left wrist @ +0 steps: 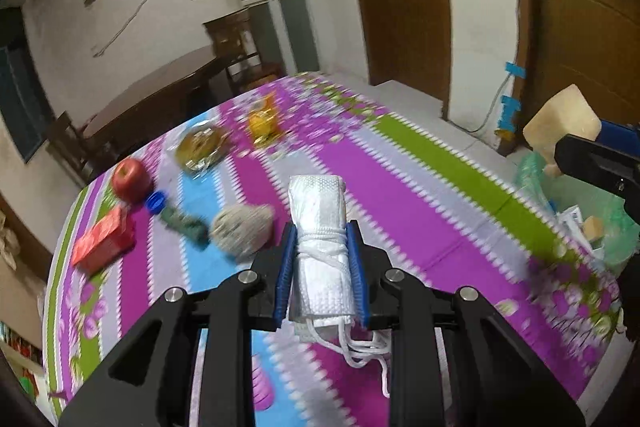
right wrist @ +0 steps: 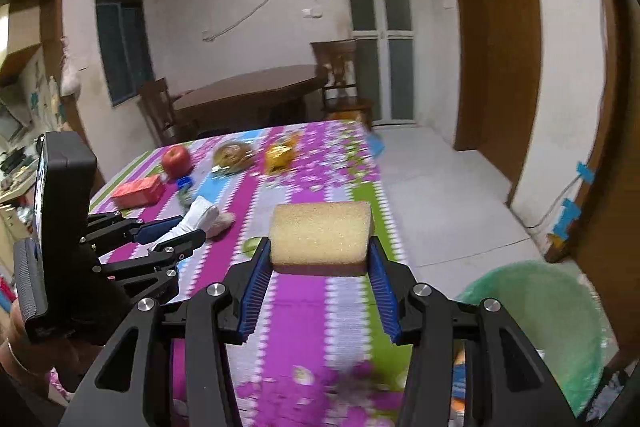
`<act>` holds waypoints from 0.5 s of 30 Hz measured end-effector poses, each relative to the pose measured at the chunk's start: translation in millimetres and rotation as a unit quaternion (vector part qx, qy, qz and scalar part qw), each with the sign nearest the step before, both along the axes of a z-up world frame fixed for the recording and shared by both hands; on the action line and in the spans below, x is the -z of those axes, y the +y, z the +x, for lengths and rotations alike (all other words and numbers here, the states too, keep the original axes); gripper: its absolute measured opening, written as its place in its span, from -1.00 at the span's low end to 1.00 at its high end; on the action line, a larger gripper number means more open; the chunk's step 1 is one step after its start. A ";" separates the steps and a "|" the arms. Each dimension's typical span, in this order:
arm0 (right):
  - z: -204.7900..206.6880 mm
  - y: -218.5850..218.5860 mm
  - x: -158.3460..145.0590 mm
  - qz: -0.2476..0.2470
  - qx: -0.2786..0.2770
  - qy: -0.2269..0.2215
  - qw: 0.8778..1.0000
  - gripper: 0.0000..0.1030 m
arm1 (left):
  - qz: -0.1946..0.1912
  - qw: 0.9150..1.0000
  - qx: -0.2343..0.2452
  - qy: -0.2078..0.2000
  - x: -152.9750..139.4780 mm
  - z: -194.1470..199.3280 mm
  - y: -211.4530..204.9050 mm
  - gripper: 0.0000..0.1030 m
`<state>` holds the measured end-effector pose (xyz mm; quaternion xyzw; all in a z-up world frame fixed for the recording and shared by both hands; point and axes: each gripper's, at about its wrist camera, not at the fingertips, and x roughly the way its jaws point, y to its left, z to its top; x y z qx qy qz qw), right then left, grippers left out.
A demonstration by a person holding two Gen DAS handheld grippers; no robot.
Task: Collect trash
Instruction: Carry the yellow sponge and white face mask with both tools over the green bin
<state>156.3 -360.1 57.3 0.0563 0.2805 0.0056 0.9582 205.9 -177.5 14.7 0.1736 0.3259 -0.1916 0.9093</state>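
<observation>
My left gripper [left wrist: 321, 233] is shut on a rolled white mask [left wrist: 320, 227] with loose strings, held above the striped tablecloth [left wrist: 400, 179]. It also shows at the left of the right wrist view [right wrist: 176, 231]. My right gripper [right wrist: 320, 247] is shut on a yellow sponge [right wrist: 320, 237]; the sponge also shows at the right of the left wrist view [left wrist: 564, 125]. A bin lined with a green bag [right wrist: 552, 331] stands beside the table's right edge, with trash inside [left wrist: 592, 227].
On the table lie a red apple [left wrist: 129, 179], a red carton [left wrist: 104, 245], a blue cap [left wrist: 156, 202], a green wrapper [left wrist: 188, 225], a grey scrubber ball [left wrist: 242, 227], a clear lidded dish [left wrist: 200, 147] and a yellow wrapper [left wrist: 262, 125]. A dark wooden table and chairs stand behind.
</observation>
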 end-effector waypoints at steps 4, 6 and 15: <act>-12.2 -28.2 -7.9 -0.011 0.028 -0.001 1.000 -0.05 | 0.000 1.000 0.028 -0.004 -4.9 0.6 -31.1 -0.53; -19.5 -46.5 -10.8 -0.017 0.047 0.002 0.999 -0.05 | 0.001 0.999 0.045 -0.005 -6.0 -0.2 -50.3 -0.53; -54.7 -125.8 -12.1 -0.021 0.126 0.023 0.992 -0.05 | 0.019 0.992 0.126 -0.011 -5.6 -13.4 -135.8 -0.53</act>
